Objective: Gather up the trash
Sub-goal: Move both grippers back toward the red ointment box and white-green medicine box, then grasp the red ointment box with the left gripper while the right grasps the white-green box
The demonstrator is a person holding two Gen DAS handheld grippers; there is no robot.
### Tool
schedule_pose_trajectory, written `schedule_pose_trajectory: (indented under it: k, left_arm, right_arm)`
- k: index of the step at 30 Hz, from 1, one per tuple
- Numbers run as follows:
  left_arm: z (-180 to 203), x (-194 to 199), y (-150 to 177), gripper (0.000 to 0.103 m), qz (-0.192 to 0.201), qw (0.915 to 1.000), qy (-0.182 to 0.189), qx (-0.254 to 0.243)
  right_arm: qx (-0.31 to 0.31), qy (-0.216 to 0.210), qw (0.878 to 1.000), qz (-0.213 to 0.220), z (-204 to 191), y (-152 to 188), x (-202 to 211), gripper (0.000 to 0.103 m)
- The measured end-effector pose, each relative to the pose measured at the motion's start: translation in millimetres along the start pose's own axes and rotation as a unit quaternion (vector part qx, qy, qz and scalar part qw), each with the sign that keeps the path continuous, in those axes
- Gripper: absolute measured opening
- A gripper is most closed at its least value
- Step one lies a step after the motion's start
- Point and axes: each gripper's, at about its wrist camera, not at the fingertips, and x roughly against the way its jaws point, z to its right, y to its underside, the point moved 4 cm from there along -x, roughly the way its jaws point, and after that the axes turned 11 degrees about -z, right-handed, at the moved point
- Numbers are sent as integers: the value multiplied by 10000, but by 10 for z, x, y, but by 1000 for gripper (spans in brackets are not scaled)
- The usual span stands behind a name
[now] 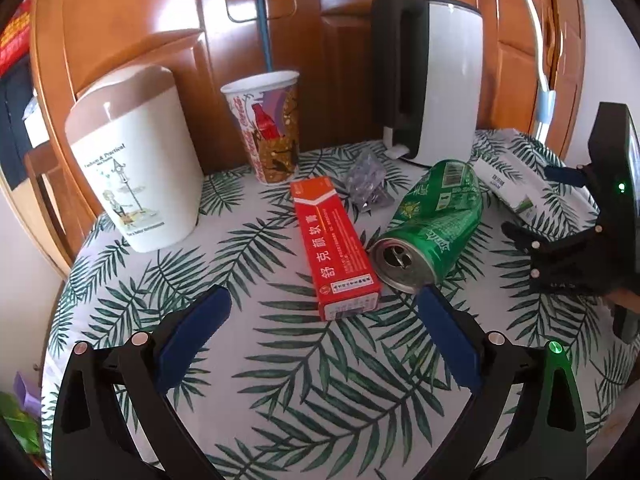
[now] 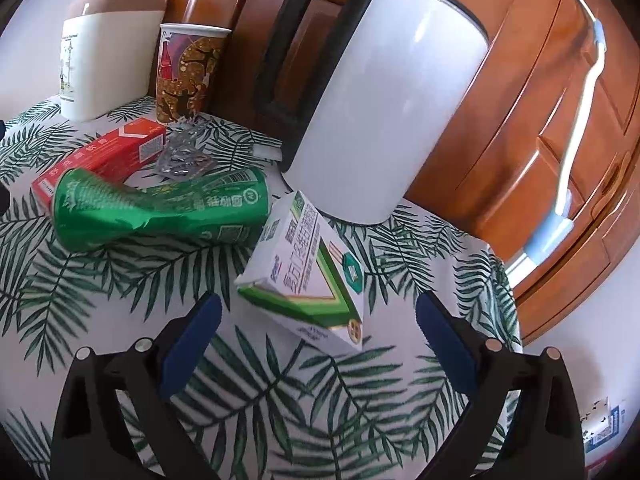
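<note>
A red box (image 1: pixel 334 246) lies on the leaf-print table (image 1: pixel 280 360), its near end just ahead of my open, empty left gripper (image 1: pixel 324 300). A crushed green can (image 1: pixel 432 224) lies right of it, mouth toward me. A crumpled blister pack (image 1: pixel 368 182) lies behind. A white-green box (image 2: pixel 308 276) lies just ahead of my open, empty right gripper (image 2: pixel 320 308); it also shows in the left wrist view (image 1: pixel 508 180). In the right wrist view the can (image 2: pixel 160 208), red box (image 2: pixel 104 152) and blister pack (image 2: pixel 184 156) lie to the left. The right gripper body (image 1: pixel 600 232) shows at the right.
A cream bin with a brown lid (image 1: pixel 136 152) stands at the back left beside a Coca-Cola paper cup (image 1: pixel 268 128). A white kettle (image 2: pixel 384 92) stands at the back, close behind the white-green box. Wooden cabinet doors (image 1: pixel 160 20) rise behind the table.
</note>
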Motion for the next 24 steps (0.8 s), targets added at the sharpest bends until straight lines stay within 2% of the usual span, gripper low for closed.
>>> schedule_pose_trajectory:
  k: [4,7,9,10,11,17,21,24]
  left_arm:
    - [-12,-60,-28,97,-38,10000,35,11]
    - [-20,-94,-56,97,-59,10000,62,23]
    - [-26,-118,-86,97,-70,9999,87,43]
    - [-27,-128,-102,97,-74,9999,98,54]
    - [-30,-148,-125,97,-89,9999,109,63]
    - [-88,-343,-338,97,-232,9995,124,192]
    - [-73,-535,-543,97,-442,9988,-84,175]
    - [-12,-684,-628,89,-631,9978,-179,70]
  right_arm:
    - [38,69,10000,-35,-11,-40,-51,82]
    - [6,28,10000,-91,-8,-61,-85,71]
    - [24,18,9999,-122,-14,-75,-108,60]
    - [17,-17,9999,-130,-10,-80,-115,45]
    - [-16,-14,9999,-124,2,-82,-115,39]
    - [-222,-203,9995,-64,92,-41,-101,32]
    - [-285,-295,9991,-50,117,-22,-100,32]
    - [-323,-332,9989,-42,130,-18,-98,32]
